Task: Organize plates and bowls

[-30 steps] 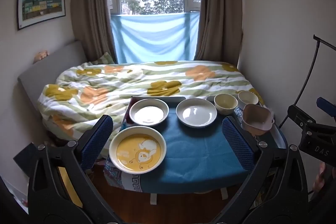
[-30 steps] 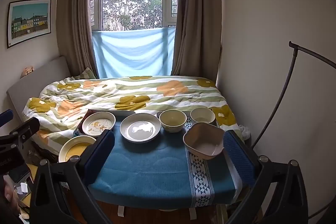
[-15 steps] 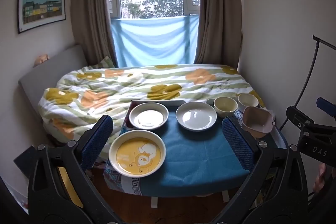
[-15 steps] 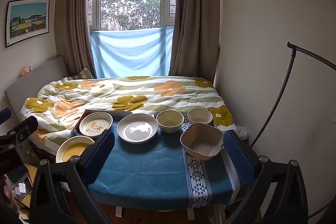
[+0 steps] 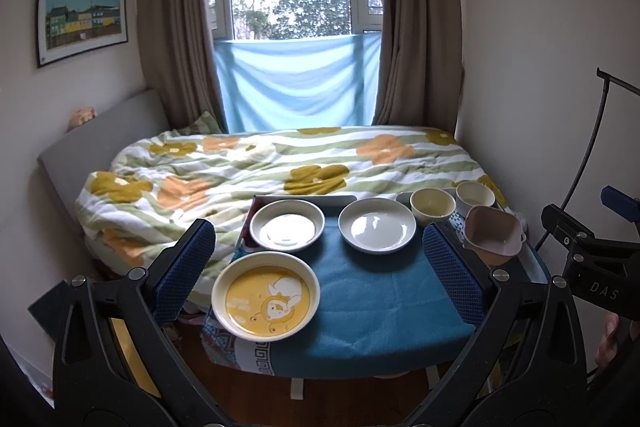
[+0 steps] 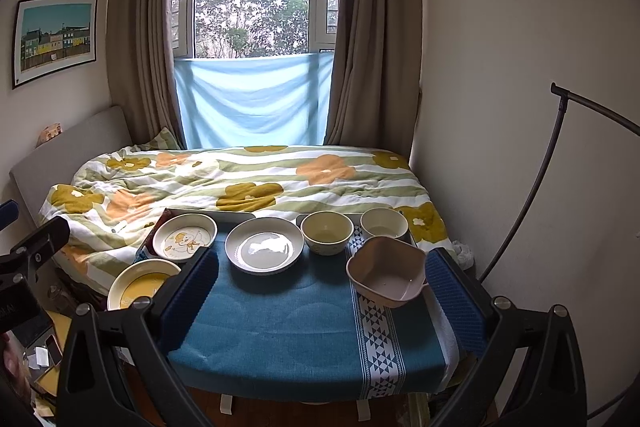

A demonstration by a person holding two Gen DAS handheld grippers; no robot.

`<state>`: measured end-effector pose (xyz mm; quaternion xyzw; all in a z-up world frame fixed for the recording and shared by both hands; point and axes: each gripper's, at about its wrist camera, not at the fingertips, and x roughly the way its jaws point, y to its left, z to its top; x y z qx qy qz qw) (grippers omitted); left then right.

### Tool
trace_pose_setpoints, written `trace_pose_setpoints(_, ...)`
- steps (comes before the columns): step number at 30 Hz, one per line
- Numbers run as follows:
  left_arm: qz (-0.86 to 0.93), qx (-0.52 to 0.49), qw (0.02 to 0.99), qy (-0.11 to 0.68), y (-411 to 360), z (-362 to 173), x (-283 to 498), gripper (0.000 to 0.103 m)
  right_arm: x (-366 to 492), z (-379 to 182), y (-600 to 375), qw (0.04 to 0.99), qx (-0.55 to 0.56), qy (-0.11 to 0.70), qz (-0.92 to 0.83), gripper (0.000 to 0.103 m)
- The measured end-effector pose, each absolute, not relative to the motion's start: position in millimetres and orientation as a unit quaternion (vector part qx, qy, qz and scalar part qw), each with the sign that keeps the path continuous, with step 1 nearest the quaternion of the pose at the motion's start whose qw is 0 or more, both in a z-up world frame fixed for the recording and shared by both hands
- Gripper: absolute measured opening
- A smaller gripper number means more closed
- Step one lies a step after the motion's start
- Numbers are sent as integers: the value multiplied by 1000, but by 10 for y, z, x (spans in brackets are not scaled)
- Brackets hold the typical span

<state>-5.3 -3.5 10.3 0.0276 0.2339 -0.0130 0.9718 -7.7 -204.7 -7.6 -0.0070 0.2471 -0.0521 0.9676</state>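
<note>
A: On the blue cloth (image 6: pixel 288 327) over the small table, what sits where?

B: Nearest the left edge, a yellow plate (image 5: pixel 266 301) with a cartoon animal. Behind it a duck plate (image 6: pixel 185 238), resting on a tray (image 5: pixel 256 205). Just right of that, a plain white plate (image 5: pixel 377 229).

A: And the bowls?

B: Two round ones at the far right, side by side: a cream bowl (image 6: pixel 327 231) and a white bowl (image 6: pixel 384 223). A pink bowl (image 6: pixel 386 271), squarish with a handle, stands in front of them on the patterned band of the cloth.

A: Grippers?

B: Left gripper (image 5: pixel 320 267) has its jaws spread wide, nothing between them, held back from the table's near edge. Right gripper (image 6: pixel 320 287) likewise gapes empty, its right finger (image 6: pixel 454 301) near the pink bowl; touching or not, I cannot tell.

A: Beyond the table?

B: A bed (image 6: pixel 240 179) with a flowered quilt.
</note>
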Motion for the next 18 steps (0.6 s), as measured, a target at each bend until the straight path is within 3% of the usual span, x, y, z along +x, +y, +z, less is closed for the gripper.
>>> trace_pose_setpoints(18, -7, 28, 973, 227, -73, 82, -43, 103, -65, -90, -2035, 967, -6, 249, -53, 103)
